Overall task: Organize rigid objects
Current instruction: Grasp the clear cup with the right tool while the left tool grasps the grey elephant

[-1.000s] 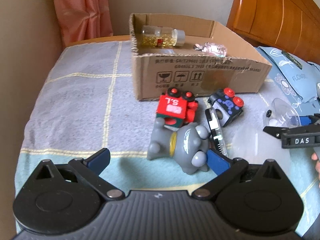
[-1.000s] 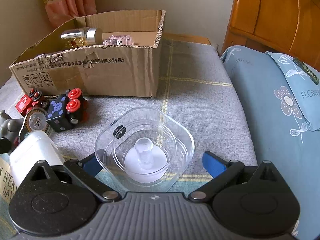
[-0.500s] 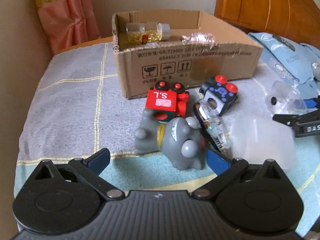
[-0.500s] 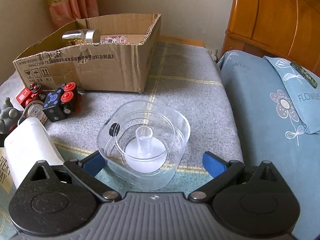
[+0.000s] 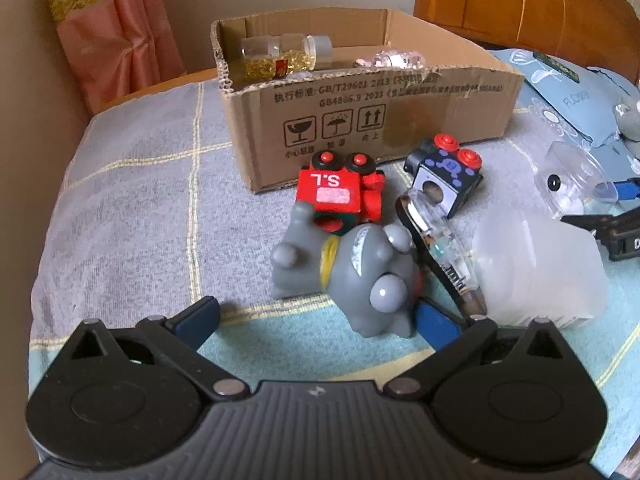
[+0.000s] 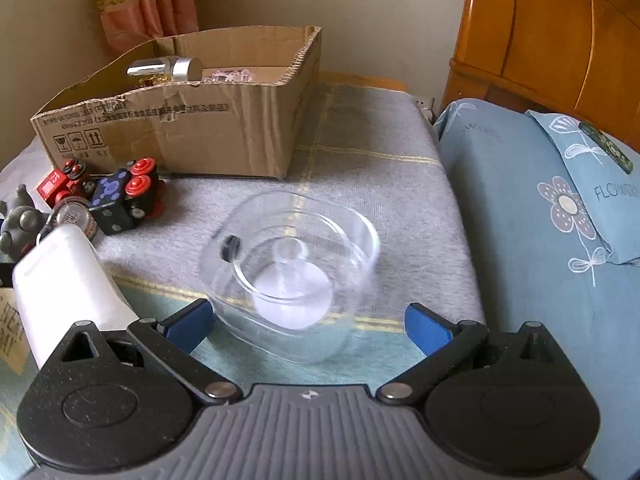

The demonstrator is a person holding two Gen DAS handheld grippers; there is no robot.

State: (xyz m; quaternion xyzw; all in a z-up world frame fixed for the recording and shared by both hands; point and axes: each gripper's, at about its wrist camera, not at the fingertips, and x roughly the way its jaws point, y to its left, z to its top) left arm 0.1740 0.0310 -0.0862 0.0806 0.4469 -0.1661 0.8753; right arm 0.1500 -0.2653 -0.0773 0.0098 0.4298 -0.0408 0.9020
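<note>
A cardboard box [image 5: 384,120] stands at the back of the bed and holds a jar of gold bits [image 5: 284,56] and a pink clear item [image 5: 396,58]. In front lie a red toy block [image 5: 336,194], a black-and-blue block [image 5: 444,176], a grey toy figure [image 5: 352,272], a clear tape-like disc [image 5: 440,248] and a frosted white container [image 5: 536,268]. My left gripper [image 5: 320,316] is open just before the grey figure. My right gripper [image 6: 308,320] is open around a clear plastic bowl [image 6: 296,272], which also shows in the left wrist view [image 5: 576,184].
A blue flowered pillow [image 6: 560,208] lies to the right under a wooden headboard [image 6: 552,32]. A pink curtain [image 5: 116,36] hangs at the back left. The bed's grey checked blanket [image 5: 140,184] stretches left of the toys. The box also shows in the right wrist view [image 6: 192,128].
My left gripper has moved in toward the grey figure and the box view has shifted. My right gripper has drawn back slightly with the clear bowl between its open fingers.
</note>
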